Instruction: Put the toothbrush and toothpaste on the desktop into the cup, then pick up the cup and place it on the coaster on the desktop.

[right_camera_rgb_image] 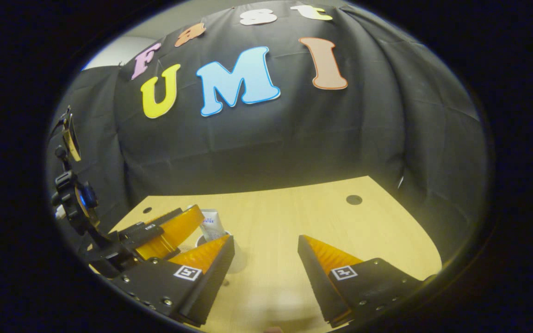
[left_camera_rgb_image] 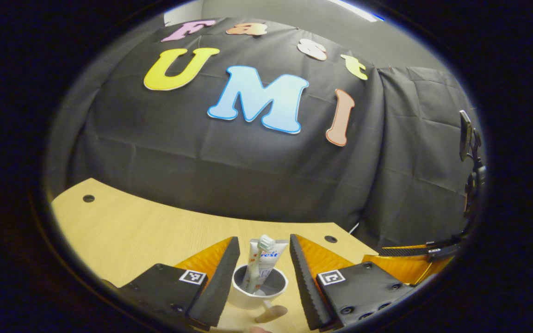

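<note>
toothbrush and toothpaste both stand inside the white cup, at the bottom centre of the left gripper view. the brush head points up and leans on the tube, which sits behind it. the cup stands on the light wooden counter, and its small handle points toward the lower edge of the frame.

the left gripper has its jaws wide open, one on each side of the cup. the cup is between them, but a gap shows on both sides, so they hold nothing. at the right edge of this view, part of the other gripper shows in front of the black cloth wall.

in the right gripper view, the right gripper is at the bottom of the frame, also with jaws wide open, and between them is only bare counter. the left gripper shows at the lower left of this view, and just behind it the top of the toothpaste and a piece of the cup rim are visible. a dark round hole is in the counter toward the right. i cannot tell where the coaster is.
</note>
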Action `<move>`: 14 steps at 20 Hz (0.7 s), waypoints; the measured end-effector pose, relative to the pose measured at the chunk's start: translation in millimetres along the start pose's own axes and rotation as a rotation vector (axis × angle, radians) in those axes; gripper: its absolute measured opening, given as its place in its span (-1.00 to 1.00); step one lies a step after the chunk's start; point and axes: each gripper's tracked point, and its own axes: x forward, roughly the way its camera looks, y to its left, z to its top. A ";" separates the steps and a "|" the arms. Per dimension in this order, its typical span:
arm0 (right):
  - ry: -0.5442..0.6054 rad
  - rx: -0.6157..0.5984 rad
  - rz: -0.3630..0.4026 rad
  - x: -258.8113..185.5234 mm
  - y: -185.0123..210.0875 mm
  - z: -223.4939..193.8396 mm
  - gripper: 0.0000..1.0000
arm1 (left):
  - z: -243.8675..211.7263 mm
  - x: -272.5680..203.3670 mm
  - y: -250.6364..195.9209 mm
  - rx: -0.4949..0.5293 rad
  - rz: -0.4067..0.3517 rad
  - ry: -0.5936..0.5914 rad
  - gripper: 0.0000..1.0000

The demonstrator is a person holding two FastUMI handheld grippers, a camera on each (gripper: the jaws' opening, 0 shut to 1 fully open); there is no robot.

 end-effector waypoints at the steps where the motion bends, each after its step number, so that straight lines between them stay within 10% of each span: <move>1: 0.003 -0.010 -0.008 -2.6 -0.3 -0.6 0.72 | 0.1 -4.5 2.4 0.015 0.012 0.011 0.48; 14: 0.136 -0.056 -0.030 -9.2 66.8 -15.9 0.72 | 28.3 -91.5 50.8 0.051 0.096 0.036 0.86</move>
